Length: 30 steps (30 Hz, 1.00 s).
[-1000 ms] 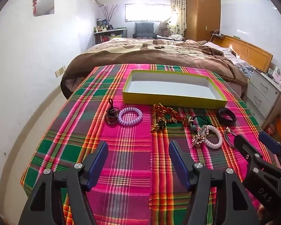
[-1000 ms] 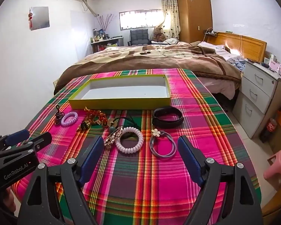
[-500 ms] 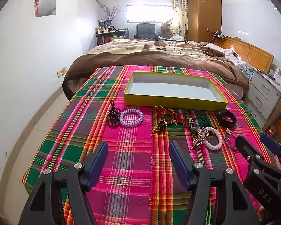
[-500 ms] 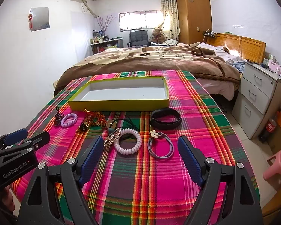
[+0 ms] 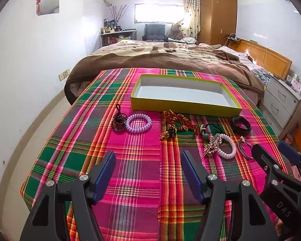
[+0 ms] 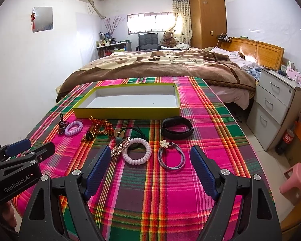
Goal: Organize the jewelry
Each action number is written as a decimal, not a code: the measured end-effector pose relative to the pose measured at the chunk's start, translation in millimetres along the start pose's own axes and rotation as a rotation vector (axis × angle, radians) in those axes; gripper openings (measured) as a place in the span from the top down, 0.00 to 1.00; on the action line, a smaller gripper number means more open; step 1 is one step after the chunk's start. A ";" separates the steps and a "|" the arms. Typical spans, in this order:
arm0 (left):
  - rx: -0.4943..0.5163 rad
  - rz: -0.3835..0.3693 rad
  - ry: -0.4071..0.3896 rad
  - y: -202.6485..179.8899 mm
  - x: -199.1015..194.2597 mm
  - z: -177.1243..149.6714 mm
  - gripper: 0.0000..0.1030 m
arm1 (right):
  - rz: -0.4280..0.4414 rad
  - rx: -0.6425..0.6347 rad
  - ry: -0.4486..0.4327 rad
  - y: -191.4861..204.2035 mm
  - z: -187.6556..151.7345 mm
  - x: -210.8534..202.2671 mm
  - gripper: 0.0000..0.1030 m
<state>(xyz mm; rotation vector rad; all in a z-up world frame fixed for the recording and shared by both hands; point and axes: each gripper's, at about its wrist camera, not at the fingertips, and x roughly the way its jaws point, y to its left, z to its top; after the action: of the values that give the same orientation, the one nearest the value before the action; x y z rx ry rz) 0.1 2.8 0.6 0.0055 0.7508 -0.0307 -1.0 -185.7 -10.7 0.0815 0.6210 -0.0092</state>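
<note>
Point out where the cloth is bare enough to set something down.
Bare: the plaid cloth between both open grippers and the jewelry row; the strip right of the black band; inside the yellow tray, which holds nothing. Crowded: the row before the tray, from the lilac coil to the grey hair ties.

Right gripper (image 5: 275, 154) covers near end of grey hair ties (image 5: 243, 148); shelf clutter (image 6: 106, 40) beyond yellow tray (image 6: 128, 112) too small.

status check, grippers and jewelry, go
Left gripper and right gripper both open, empty. Jewelry, such as the white coil bracelet, loose on the plaid cloth; yellow tray empty. Nothing blocking.
</note>
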 end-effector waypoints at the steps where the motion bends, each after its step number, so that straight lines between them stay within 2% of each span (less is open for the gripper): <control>1: -0.001 -0.001 0.000 0.3 -0.2 0.0 0.36 | 0.000 -0.001 0.000 0.3 0.0 -0.1 0.21; 30: -0.009 0.005 -0.003 4.4 -1.2 -0.9 0.35 | -0.001 -0.007 -0.001 1.8 0.0 -3.5 0.21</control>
<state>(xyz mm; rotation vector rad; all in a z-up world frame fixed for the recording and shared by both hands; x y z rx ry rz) -1.2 7.2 0.7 -0.0013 0.7475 -0.0224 -3.8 -184.0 -8.5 0.0745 0.6195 -0.0077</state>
